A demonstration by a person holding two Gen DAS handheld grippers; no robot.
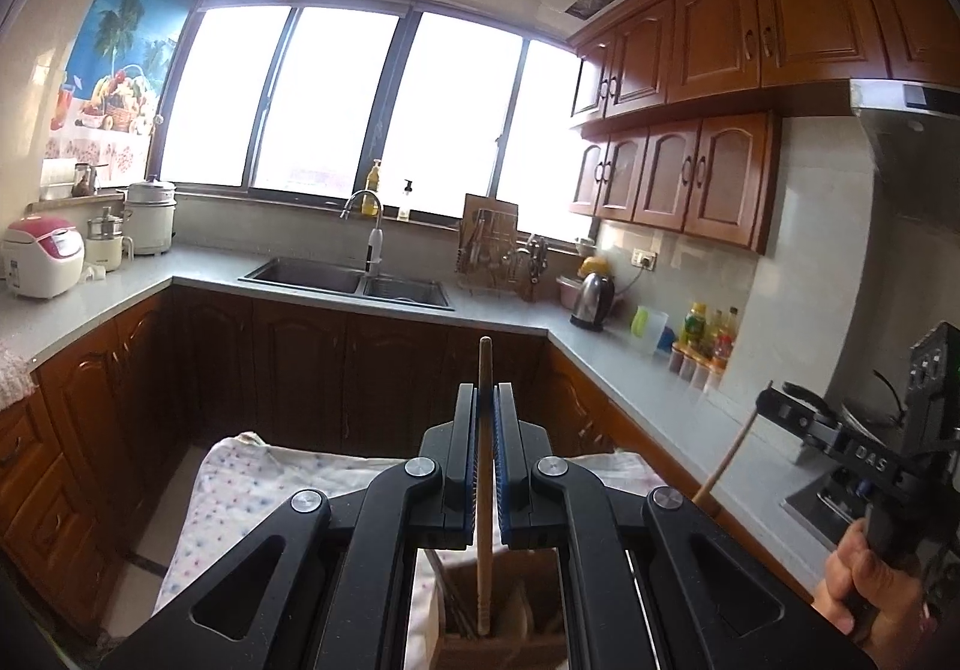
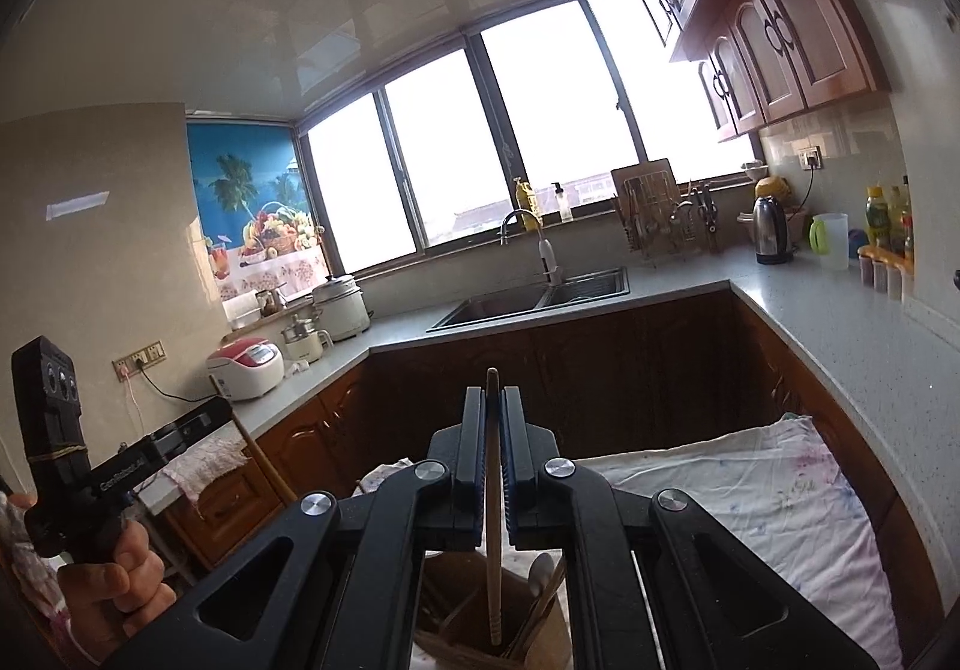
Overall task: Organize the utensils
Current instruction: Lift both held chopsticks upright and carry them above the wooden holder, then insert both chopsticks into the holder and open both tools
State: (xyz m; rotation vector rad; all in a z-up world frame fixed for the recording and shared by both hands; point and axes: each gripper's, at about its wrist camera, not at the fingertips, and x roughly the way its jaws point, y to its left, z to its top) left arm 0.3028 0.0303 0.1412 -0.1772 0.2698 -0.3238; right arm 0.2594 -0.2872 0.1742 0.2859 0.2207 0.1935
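Observation:
My left gripper is shut on a wooden chopstick held upright, its lower end inside a brown utensil holder below. My right gripper is shut on another wooden utensil, also upright, reaching down into the same holder, which holds a spoon and several chopsticks. In the left wrist view the right gripper shows at the right edge with its stick. In the right wrist view the left gripper shows at the left edge.
The holder stands on a white patterned cloth on a table. Beyond is a U-shaped grey counter with a sink, a dish rack, a kettle, bottles and a rice cooker.

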